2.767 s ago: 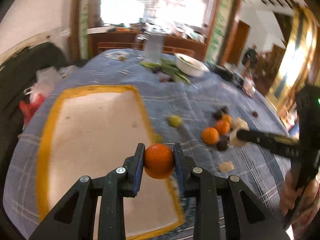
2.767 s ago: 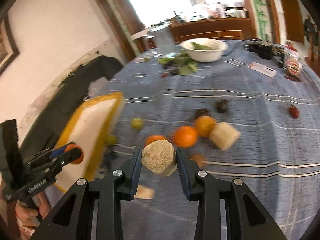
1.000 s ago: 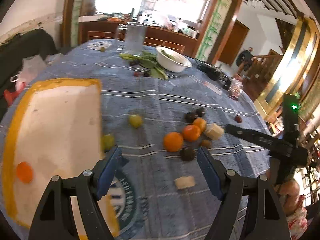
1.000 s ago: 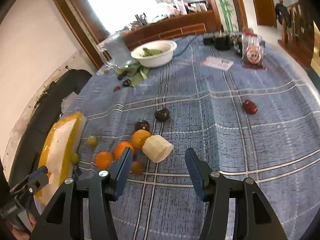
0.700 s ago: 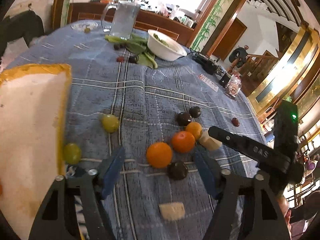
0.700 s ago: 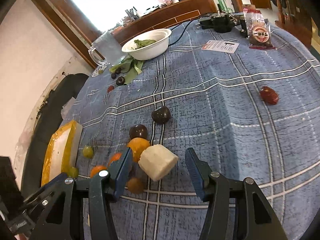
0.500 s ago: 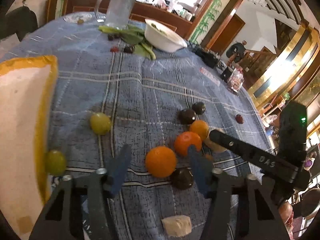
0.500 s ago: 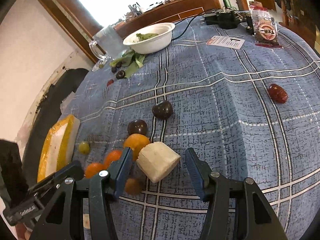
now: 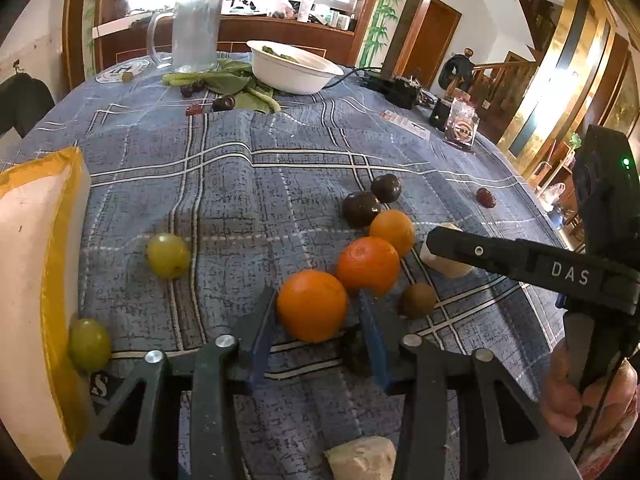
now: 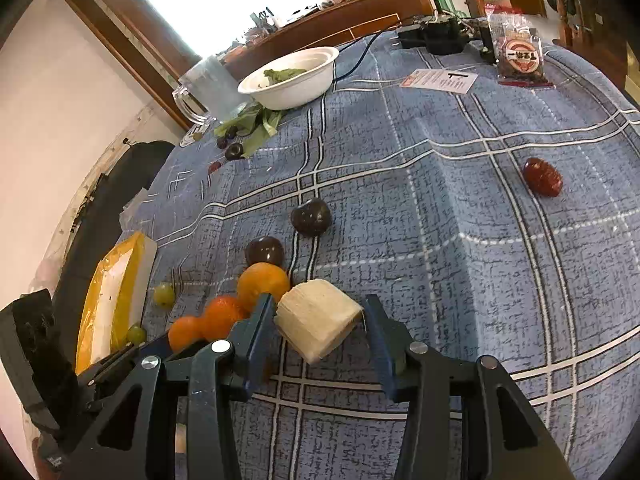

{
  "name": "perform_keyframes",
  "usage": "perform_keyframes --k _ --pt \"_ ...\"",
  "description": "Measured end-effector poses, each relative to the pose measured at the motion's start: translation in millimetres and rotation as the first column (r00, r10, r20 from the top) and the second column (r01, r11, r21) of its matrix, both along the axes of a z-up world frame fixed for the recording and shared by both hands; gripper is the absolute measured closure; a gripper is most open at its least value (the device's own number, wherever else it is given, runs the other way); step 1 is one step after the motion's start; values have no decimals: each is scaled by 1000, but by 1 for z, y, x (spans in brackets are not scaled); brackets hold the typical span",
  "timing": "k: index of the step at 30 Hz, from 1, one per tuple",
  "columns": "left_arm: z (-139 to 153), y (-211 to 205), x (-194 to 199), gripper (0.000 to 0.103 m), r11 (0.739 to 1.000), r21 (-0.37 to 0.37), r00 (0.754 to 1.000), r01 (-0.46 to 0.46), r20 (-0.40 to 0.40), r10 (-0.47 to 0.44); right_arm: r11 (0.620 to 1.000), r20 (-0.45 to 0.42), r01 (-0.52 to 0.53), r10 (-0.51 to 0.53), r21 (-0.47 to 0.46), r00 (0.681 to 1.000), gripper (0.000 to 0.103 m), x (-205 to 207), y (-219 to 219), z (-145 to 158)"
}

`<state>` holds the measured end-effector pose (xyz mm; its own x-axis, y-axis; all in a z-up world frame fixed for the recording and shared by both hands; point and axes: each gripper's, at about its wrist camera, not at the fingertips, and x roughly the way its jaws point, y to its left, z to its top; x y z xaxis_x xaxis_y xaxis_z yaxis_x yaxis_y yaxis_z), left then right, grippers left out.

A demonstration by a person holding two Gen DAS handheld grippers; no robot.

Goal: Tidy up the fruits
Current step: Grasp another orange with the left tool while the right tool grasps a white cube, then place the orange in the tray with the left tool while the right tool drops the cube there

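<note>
Left gripper (image 9: 316,332): my jaws have just been closing around the nearest orange (image 9: 312,306). The left pad looks to touch its side; a thin gap seems to remain at the right, so I judge it bracketed rather than clenched yet.
Why this orange: it sits at the near edge of the cluster, so I can straddle it without knocking the second orange (image 9: 368,266) just behind.
Right gripper (image 10: 318,338): its jaws have also been closing, on the pale cut chunk (image 10: 318,326). The chunk lies between the pads with space on the right side; not gripped, I judge.
Why angled down: both tools point steeply at the blue checked cloth (image 10: 440,220) so the pads drop either side of a piece resting on it.
Yellow-rimmed tray (image 9: 36,280): at the far left, the likely destination; two green grapes (image 9: 168,255) lie between it and the oranges, one touching its edge.
Still loose: third orange (image 9: 392,232), dark plums (image 9: 362,209), a small brown fruit (image 9: 418,300), a red one (image 10: 542,176) well apart.
Risk: round fruit may roll out sideways if my pads meet off-centre.
</note>
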<state>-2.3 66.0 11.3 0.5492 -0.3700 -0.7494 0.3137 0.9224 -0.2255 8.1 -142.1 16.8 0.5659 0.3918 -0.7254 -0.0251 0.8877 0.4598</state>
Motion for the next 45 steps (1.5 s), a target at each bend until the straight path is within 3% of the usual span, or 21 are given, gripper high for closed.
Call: perform_keyframes --k 8,12,15,18,22,28,33,42,45 --pt "11 -4 -13 71 1000 16 994 12 105 -14 1000 28 22 -22 8 999 56 -6 -3 2" --pt "19 -6 -19 71 1000 2 990 26 140 -26 999 91 34 -36 26 995 56 -15 -4 13" --pt "25 1 -25 71 999 -39 987 20 158 -13 999 148 29 -33 28 988 56 -26 3 30" --pt "32 28 -28 71 983 -185 996 -4 83 20 1000 160 0 -2 16 987 56 -39 22 44" --pt "48 70 -47 71 968 -242 993 -72 70 92 997 173 -71 76 -32 982 55 -49 57 58" --pt "73 144 -73 71 960 -173 961 -222 128 245 981 168 -193 196 -35 966 55 -48 118 67" --pt "72 193 -79 71 926 -109 918 -361 133 373 959 162 -282 285 -40 945 55 -48 171 66" --pt "54 220 -94 70 890 -110 890 -443 69 451 929 156 -361 370 -87 916 55 -57 221 62" --pt "47 224 -102 70 867 -148 874 -475 37 485 928 145 -361 370 -88 918 55 -53 226 60"
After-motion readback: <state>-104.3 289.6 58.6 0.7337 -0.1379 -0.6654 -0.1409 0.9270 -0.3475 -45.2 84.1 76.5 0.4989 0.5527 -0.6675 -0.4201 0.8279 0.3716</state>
